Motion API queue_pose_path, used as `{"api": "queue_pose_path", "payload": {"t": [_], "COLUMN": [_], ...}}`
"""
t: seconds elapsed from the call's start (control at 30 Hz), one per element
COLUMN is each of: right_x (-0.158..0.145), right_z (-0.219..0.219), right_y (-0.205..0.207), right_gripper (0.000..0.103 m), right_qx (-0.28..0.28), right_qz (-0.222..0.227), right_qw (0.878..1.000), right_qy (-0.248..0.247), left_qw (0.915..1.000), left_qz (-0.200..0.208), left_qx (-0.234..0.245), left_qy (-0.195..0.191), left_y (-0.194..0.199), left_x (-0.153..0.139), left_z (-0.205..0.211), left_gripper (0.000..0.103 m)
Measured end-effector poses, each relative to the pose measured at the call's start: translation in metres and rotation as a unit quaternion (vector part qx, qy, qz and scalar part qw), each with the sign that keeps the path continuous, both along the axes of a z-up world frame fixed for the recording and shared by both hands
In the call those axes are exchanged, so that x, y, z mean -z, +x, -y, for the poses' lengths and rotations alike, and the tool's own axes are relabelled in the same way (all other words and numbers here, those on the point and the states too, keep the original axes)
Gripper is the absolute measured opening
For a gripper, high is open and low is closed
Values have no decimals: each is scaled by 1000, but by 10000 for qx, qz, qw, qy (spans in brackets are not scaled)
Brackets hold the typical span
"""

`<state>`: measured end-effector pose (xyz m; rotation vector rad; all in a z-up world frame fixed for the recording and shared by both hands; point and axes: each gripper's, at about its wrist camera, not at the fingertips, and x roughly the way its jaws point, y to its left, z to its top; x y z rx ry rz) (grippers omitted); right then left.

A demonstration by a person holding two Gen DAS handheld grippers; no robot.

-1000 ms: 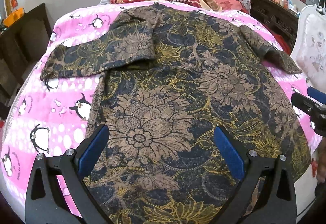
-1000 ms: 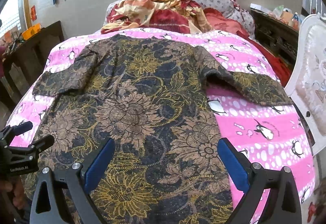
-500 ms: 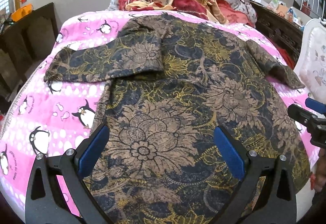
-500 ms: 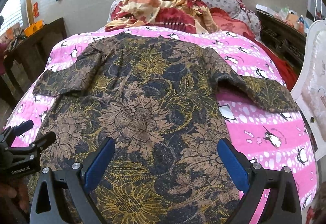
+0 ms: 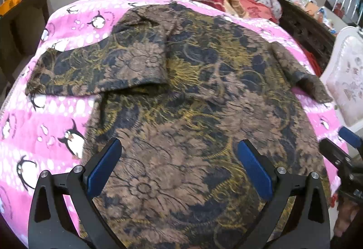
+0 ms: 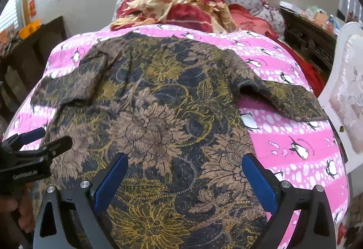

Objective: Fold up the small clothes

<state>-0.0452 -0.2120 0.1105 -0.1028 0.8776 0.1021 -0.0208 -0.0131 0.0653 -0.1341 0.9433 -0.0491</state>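
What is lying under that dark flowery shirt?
The shirt lies spread on a pink penguin blanket, which shows around its sleeves. What the blanket looks like beneath the shirt's body is covered.

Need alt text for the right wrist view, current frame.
A dark floral garment lies spread flat on a pink penguin blanket, both short sleeves out to the sides. The open right gripper hovers over its near end, and the left gripper enters at the left edge. Crumpled red bedding sits at the far end.
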Motion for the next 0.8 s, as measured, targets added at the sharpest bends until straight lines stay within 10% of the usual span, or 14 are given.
{"api": "queue_pose_path", "payload": {"t": [0.8], "right_x": [100], "right_z": [-21], "right_y": [131], "right_gripper": [101], "right_qx": [-192], "right_qz": [-333], "right_qw": [9980], "right_qy": [503], "left_qw": [9979], "left_qz": [6], "left_qx": [-410], "left_qy": [509], "left_y": [65], "left_x": [64], "left_z": [25], "left_gripper": [103]}}
